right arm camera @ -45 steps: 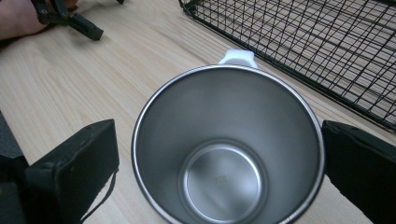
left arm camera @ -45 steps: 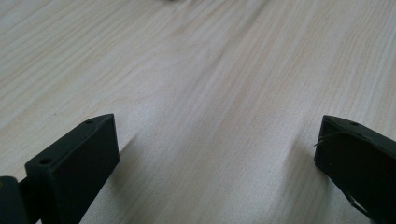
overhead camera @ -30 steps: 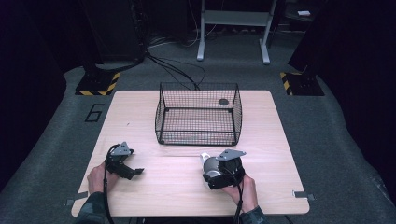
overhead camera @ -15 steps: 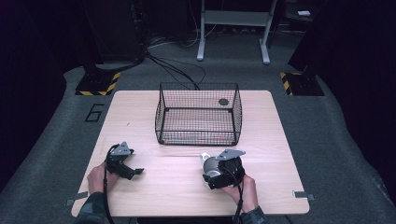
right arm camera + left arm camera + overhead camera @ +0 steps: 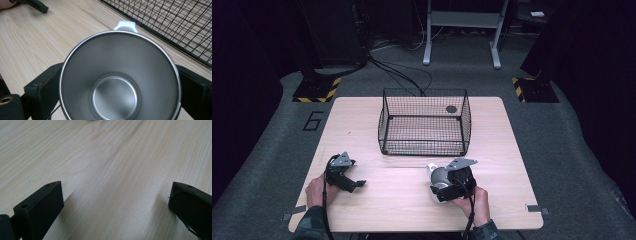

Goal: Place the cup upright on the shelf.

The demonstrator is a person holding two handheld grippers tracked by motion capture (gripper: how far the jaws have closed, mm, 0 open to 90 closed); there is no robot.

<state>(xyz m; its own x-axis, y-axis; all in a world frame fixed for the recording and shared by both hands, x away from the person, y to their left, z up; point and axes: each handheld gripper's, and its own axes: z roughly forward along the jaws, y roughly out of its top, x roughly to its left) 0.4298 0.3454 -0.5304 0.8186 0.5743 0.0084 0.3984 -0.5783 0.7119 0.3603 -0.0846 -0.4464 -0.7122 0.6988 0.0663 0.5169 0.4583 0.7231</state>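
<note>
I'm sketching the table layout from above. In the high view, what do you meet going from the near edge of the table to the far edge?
Right gripper holding the metal cup → wire basket → small dark disc near the basket's far wall.

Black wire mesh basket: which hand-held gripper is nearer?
Right. The right hand-held gripper, shut on a steel cup, sits just before the basket; the left hand-held gripper lies farther left.

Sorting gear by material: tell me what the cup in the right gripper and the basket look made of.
Cup: looks like brushed stainless steel inside, dull grey sheen, with a white, probably plastic, handle. Basket: thin wire mesh with a black finish, likely coated or painted metal.
</note>
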